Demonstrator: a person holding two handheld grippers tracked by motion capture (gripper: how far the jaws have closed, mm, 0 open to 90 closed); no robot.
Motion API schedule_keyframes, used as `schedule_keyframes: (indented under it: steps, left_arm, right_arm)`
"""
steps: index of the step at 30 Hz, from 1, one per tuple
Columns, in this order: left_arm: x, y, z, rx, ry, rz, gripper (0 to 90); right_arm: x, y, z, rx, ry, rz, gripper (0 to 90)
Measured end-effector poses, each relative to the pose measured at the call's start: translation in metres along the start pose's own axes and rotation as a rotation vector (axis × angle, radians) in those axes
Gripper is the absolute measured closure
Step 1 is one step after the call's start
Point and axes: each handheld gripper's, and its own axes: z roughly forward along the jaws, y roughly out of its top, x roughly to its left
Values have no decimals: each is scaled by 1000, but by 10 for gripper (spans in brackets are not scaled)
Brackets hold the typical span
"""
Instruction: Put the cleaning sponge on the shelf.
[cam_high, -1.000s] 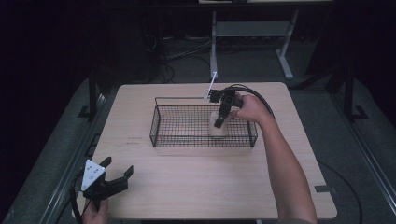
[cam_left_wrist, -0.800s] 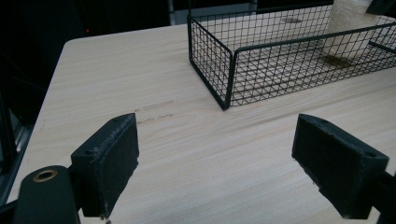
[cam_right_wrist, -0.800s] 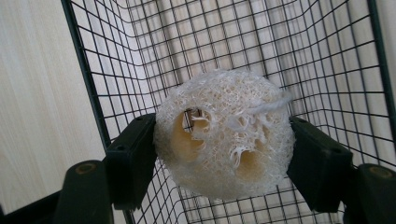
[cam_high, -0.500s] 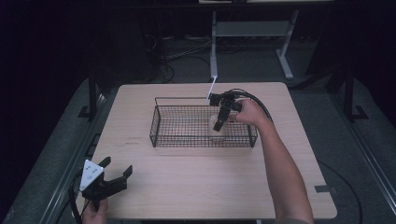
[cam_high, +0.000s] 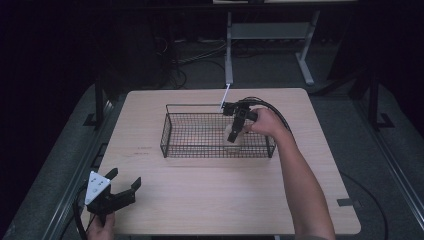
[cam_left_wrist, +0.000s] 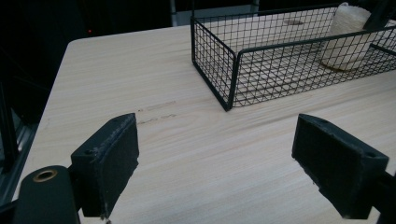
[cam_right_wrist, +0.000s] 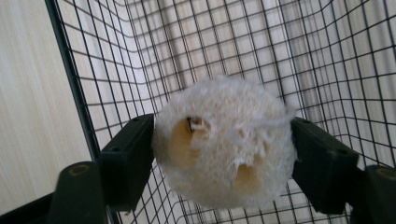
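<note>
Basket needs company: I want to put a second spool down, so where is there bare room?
Inside the wire basket, the left floor beside the white spool is bare. The table between basket and left tongs is open. The right end is crowded by the right tongs.

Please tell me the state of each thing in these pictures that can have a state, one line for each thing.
Black wire basket: upright on the table, open top.
White fuzzy yarn spool: standing inside the basket, gripped at both sides.
Right gripper: shut on the spool, pointing down into the basket.
Left gripper: open, holding nothing, above the light wooden table.
</note>
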Motion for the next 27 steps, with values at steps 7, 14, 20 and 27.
schedule_keyframes:
  steps: [7, 14, 20, 27]
  left_arm:
    - [-1, 0, 0, 1, 2, 3, 140]
    - [0, 0, 0, 1, 6, 3, 140]
    - [1, 0, 0, 2, 9, -1, 140]
    - [0, 0, 0, 6, 12, 3, 140]
  right_arm:
    - [5, 2, -3, -7, -8, -9, 210]
    - [7, 0, -9, -16, -13, -12, 197]
    - [10, 1, -17, -45, -16, -21, 189]
    - [15, -3, -32, -83, -30, -13, 189]
